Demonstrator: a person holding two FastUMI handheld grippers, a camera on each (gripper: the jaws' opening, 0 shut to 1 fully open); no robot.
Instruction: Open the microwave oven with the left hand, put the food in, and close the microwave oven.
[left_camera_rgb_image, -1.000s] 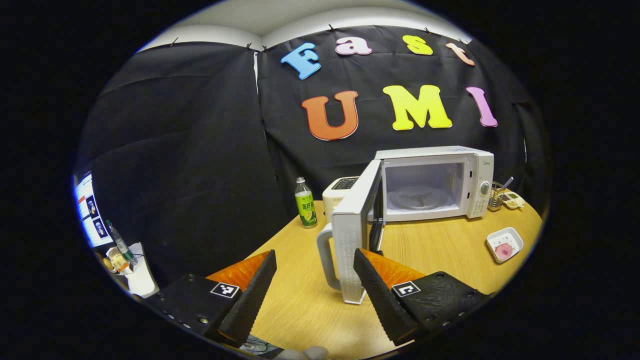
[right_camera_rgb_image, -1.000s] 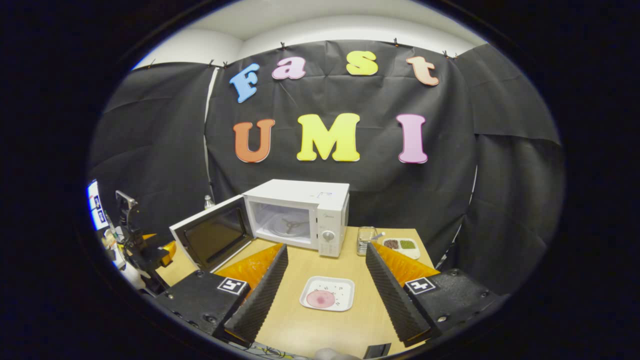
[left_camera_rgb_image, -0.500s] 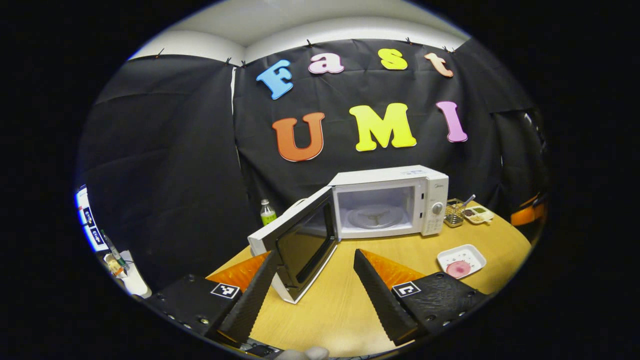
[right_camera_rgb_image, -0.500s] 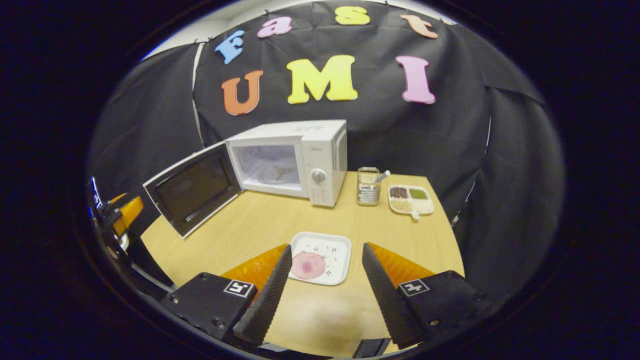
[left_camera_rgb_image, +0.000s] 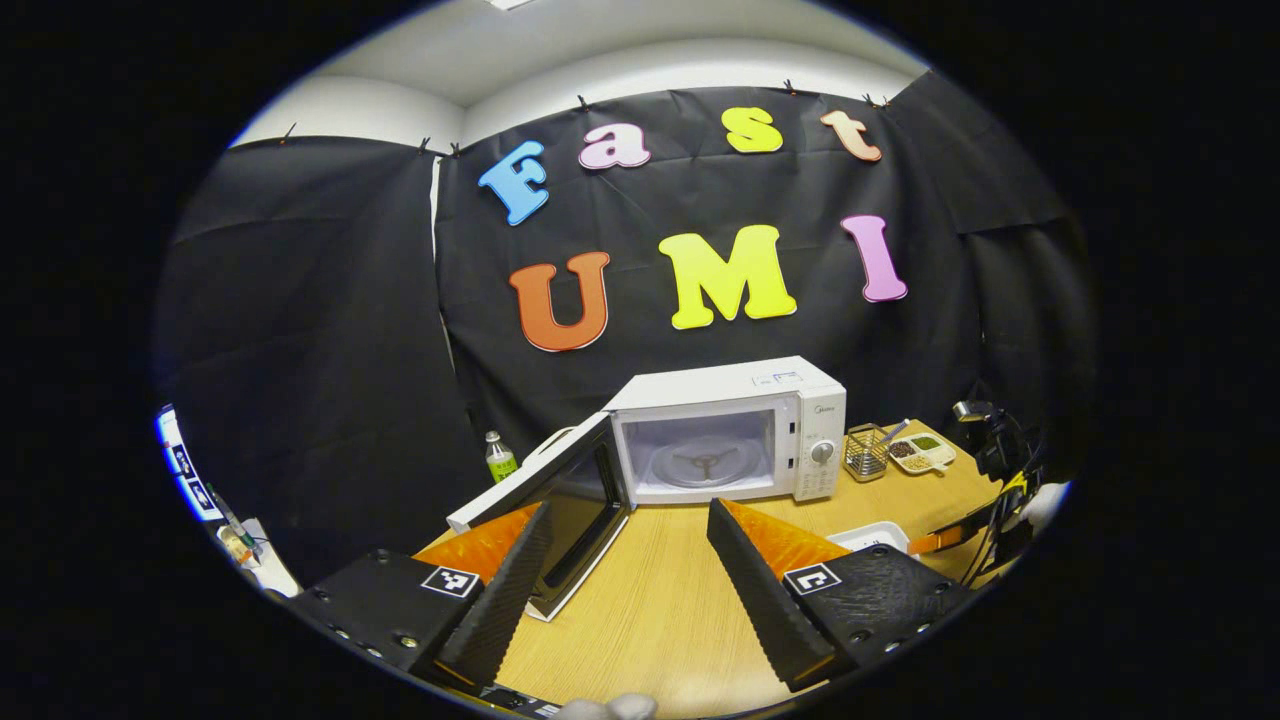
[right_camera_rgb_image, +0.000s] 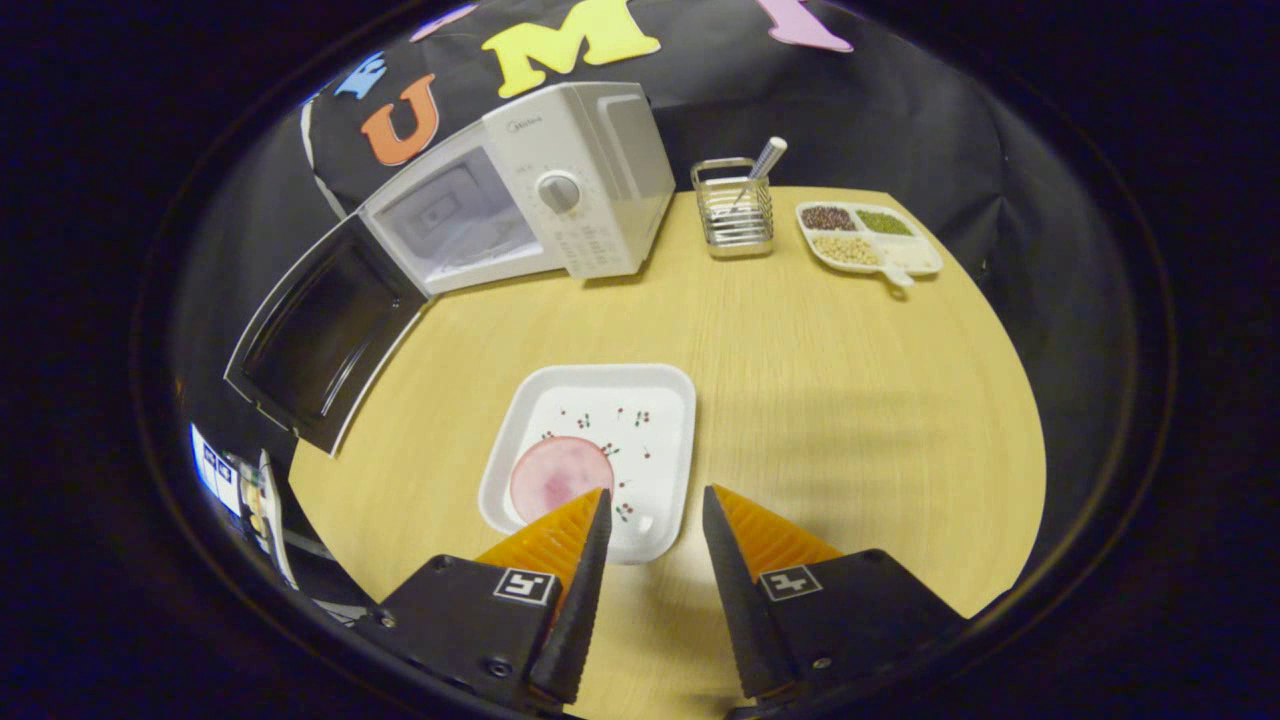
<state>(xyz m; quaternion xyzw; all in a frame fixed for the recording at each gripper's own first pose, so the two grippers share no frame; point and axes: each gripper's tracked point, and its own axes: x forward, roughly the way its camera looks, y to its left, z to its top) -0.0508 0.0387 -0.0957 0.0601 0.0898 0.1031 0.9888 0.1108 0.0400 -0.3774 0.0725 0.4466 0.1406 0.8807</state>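
The white microwave (left_camera_rgb_image: 725, 430) stands at the back of the wooden table with its door (left_camera_rgb_image: 545, 500) swung wide to the left and the glass turntable (left_camera_rgb_image: 705, 463) bare. My left gripper (left_camera_rgb_image: 628, 505) is open, well back from the door, holding nothing. In the right gripper view a white square plate (right_camera_rgb_image: 640, 420) carries a pink round slice of food (right_camera_rgb_image: 558, 475). My right gripper (right_camera_rgb_image: 654, 492) hangs open just above the plate's near edge, its fingers closer together, one over the plate beside the food. The microwave (right_camera_rgb_image: 540, 190) and door (right_camera_rgb_image: 320, 340) lie beyond.
A wire utensil holder (right_camera_rgb_image: 738, 210) and a divided dish of beans (right_camera_rgb_image: 868, 235) sit right of the microwave. A green bottle (left_camera_rgb_image: 497, 457) stands behind the open door. The table (right_camera_rgb_image: 850, 400) has bare wood around the plate.
My left gripper has drawn back from the open door. My right gripper has dropped and moved forward onto the plate's near edge, and its fingers have narrowed.
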